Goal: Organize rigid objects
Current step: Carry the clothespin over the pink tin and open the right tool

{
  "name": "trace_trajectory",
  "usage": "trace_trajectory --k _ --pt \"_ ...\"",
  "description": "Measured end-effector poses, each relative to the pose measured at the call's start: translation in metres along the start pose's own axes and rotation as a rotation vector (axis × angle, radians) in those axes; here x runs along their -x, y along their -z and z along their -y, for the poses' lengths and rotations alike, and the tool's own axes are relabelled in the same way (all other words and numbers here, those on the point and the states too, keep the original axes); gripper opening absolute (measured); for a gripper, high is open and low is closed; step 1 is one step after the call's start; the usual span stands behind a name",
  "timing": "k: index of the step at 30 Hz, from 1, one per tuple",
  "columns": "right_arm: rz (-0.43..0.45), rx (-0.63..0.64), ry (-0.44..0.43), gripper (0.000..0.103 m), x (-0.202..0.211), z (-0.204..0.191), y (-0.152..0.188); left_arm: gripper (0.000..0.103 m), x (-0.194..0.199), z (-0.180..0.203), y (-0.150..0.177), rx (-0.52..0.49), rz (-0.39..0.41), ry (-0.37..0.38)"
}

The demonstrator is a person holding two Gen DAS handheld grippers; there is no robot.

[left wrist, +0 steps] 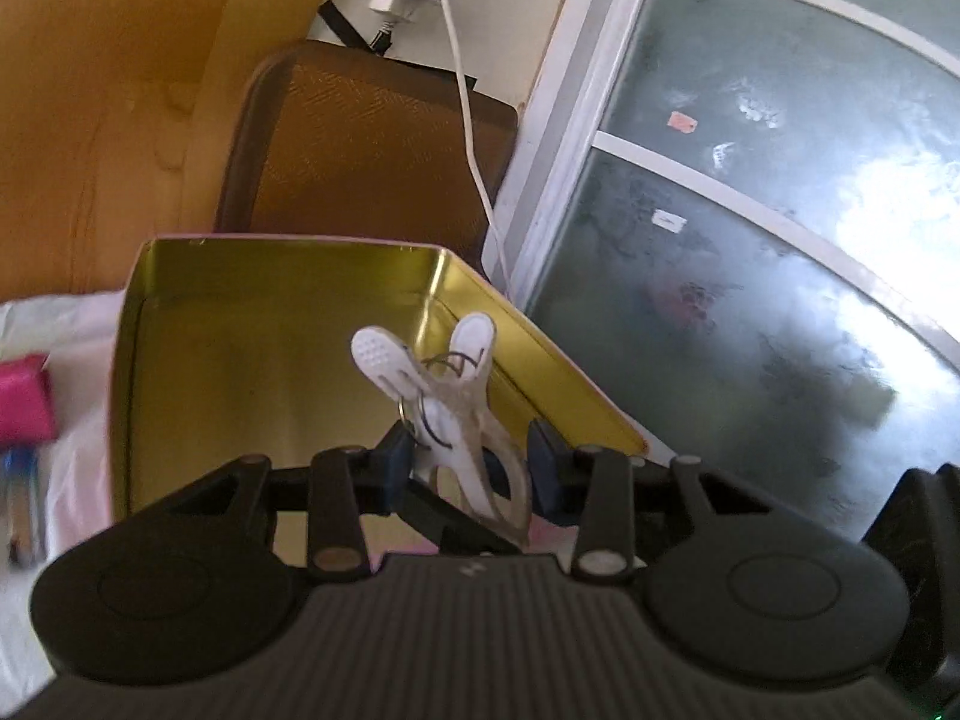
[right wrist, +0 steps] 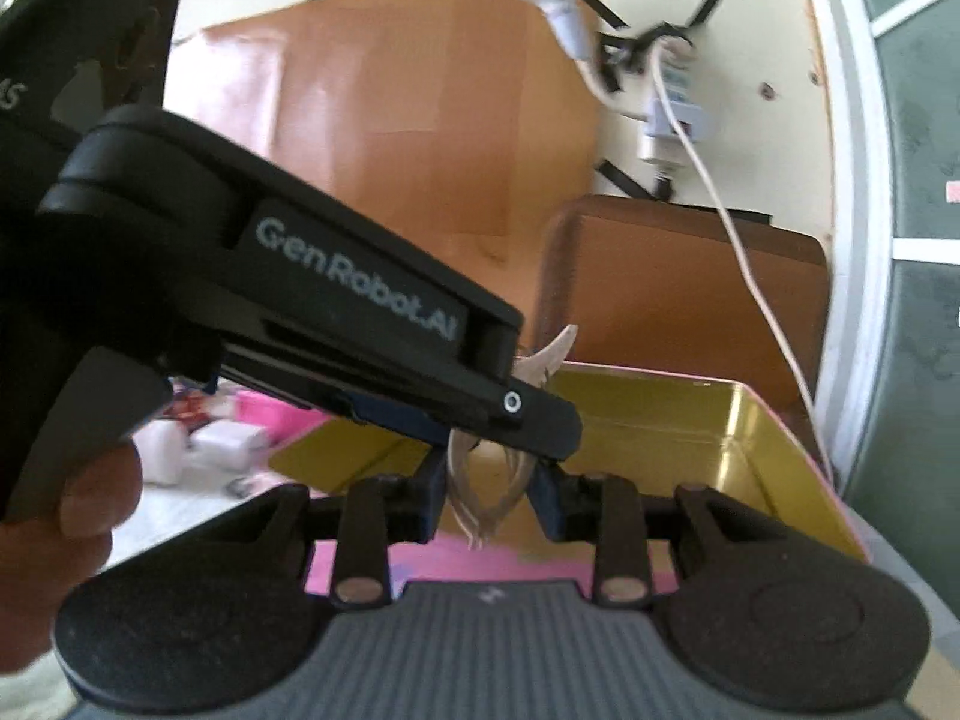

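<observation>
A: Where's the clothes peg [left wrist: 447, 414]?

B: Clamped in the left hand-held gripper [left wrist: 471, 450], hanging above the open gold tin [left wrist: 180, 324]. The right hand-held gripper [right wrist: 489, 495] looks to be pinching its lower end too, I think.

A: Best way in?

B: Let the right go first, lower well inside the walls, then release.

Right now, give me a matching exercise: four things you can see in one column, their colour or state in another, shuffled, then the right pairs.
Things:
1. clothes peg
2. open tin
3. cable
4. chair back

Colour or state:
A. brown mesh, behind the tin
B. white, hanging down the wall
C. gold inside, nothing seen lying in it
D. white and clear, held over the tin

Pairs: 1-D, 2-C, 3-B, 4-A
</observation>
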State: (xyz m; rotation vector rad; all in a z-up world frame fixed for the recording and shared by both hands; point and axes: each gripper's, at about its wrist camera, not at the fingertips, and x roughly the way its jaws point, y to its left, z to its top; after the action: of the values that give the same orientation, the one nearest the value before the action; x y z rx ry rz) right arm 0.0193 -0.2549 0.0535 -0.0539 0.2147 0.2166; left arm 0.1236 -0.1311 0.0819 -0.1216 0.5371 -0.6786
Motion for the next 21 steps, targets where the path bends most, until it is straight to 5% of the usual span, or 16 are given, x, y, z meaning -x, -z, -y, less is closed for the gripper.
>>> trace_trajectory --k 12,15,21 --pt "-0.051 -0.112 0.029 0.030 -0.054 0.038 0.011 0.047 -0.044 0.007 -0.005 -0.055 -0.006 -0.127" --pt "-0.057 -0.134 0.070 0.042 -0.059 0.044 0.013 0.053 -0.046 0.010 -0.005 -0.071 0.003 -0.174" --pt "-0.057 -0.224 0.123 0.047 -0.061 0.062 0.018 0.060 -0.033 0.010 -0.002 -0.068 0.049 -0.237"
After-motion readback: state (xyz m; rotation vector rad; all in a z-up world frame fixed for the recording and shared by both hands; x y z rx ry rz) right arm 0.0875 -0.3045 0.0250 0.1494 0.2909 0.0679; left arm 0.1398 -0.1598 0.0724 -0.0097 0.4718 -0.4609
